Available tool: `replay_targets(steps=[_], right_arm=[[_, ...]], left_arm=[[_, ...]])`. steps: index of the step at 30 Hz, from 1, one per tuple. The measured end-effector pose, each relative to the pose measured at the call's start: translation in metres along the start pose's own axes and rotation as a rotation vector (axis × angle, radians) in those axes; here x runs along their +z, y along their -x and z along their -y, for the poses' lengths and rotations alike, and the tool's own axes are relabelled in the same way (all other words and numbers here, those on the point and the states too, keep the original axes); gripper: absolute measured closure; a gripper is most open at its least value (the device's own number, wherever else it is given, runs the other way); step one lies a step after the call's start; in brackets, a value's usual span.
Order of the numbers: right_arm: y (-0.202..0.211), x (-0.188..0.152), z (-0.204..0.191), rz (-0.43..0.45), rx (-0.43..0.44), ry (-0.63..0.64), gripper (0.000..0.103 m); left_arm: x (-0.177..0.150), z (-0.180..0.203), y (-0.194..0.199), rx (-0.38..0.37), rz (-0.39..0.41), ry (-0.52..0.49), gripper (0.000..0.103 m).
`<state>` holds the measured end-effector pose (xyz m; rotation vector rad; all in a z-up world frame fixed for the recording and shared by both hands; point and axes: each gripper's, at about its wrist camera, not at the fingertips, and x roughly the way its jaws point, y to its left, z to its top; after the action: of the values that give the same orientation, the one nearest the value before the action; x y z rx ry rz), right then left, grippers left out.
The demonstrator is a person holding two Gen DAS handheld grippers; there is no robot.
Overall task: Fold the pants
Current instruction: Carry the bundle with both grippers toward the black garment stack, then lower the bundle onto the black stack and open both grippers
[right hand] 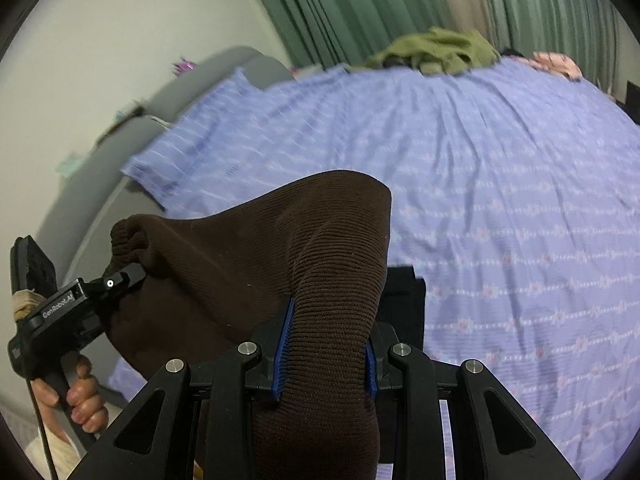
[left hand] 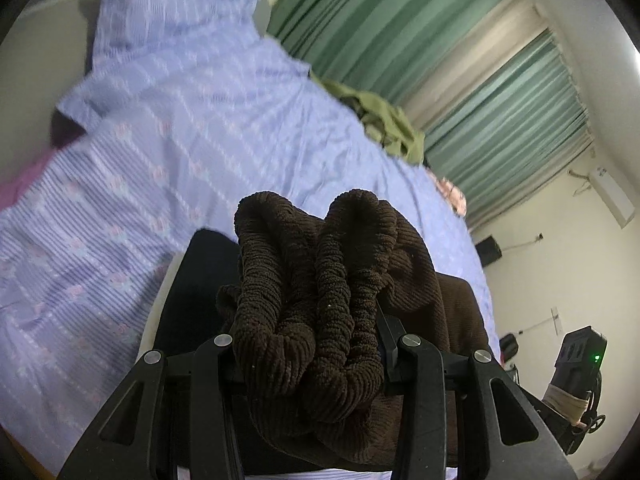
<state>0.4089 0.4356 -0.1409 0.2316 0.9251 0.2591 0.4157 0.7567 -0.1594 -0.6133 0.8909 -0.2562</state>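
Note:
The dark brown ribbed pants [left hand: 320,280] are held up above the bed by both grippers. My left gripper [left hand: 308,344] is shut on the bunched elastic waistband, which fills the space between its fingers. It also shows in the right wrist view [right hand: 120,276], at the left, held by a hand and gripping the waistband's end. My right gripper [right hand: 326,356] is shut on a thick fold of the pants [right hand: 280,248], its blue pads [right hand: 285,336] pressing the cloth. The fabric stretches between the two grippers.
A bed with a lilac patterned sheet [right hand: 500,200] lies below. A green garment [right hand: 436,50] and a pink cloth [right hand: 556,62] lie at its far edge by green curtains [left hand: 400,28]. A black folded item [right hand: 404,300] lies on the sheet under the pants. A grey headboard [right hand: 224,68] stands at the left.

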Motion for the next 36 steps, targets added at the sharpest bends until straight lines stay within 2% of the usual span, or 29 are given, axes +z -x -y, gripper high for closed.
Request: replay_targets(steps=[4, 7, 10, 11, 14, 16, 18, 21, 22, 26, 27, 30, 34, 36], right_arm=[[-0.039, -0.007, 0.007, -0.059, -0.059, -0.008, 0.073], [-0.065, -0.015, 0.011, -0.109, -0.087, 0.010, 0.073], [-0.087, -0.023, 0.011, -0.159, -0.131, 0.052, 0.072], [-0.089, -0.025, 0.010, -0.170, -0.137, 0.054, 0.072], [-0.092, -0.028, 0.010, -0.185, -0.165, 0.064, 0.064], [-0.092, -0.028, 0.010, -0.189, -0.175, 0.063, 0.052], [-0.089, -0.026, 0.008, -0.185, -0.196, 0.068, 0.046], [-0.076, -0.023, 0.000, -0.157, -0.209, 0.092, 0.046], [-0.069, -0.022, -0.004, -0.144, -0.205, 0.100, 0.042], [-0.044, -0.022, -0.015, -0.107, -0.173, 0.124, 0.039], [-0.041, -0.023, -0.017, -0.107, -0.172, 0.130, 0.039], [-0.027, -0.026, -0.024, -0.102, -0.152, 0.146, 0.039], [-0.002, -0.027, -0.031, -0.071, -0.127, 0.170, 0.039], [0.012, -0.026, -0.031, -0.053, -0.122, 0.175, 0.038]], left_arm=[[-0.004, -0.026, -0.040, 0.017, -0.078, 0.013, 0.062], [-0.011, -0.042, -0.060, 0.068, -0.139, 0.006, 0.060], [-0.019, -0.053, -0.068, 0.119, -0.202, -0.026, 0.053], [-0.020, -0.054, -0.066, 0.133, -0.211, -0.041, 0.047], [-0.020, -0.051, -0.055, 0.205, -0.223, -0.126, 0.034], [-0.019, -0.044, -0.044, 0.249, -0.220, -0.196, 0.030], [-0.018, -0.038, -0.033, 0.291, -0.214, -0.242, 0.024], [-0.018, -0.025, -0.009, 0.329, -0.169, -0.311, 0.024], [-0.018, -0.021, -0.002, 0.334, -0.146, -0.324, 0.023], [-0.016, -0.017, 0.015, 0.382, -0.089, -0.333, 0.020], [-0.014, -0.017, 0.017, 0.382, -0.087, -0.325, 0.021], [-0.017, -0.006, 0.030, 0.310, -0.062, -0.320, 0.021], [-0.026, 0.024, 0.046, 0.314, -0.012, -0.379, 0.021], [-0.032, 0.040, 0.055, 0.310, 0.005, -0.394, 0.015]])
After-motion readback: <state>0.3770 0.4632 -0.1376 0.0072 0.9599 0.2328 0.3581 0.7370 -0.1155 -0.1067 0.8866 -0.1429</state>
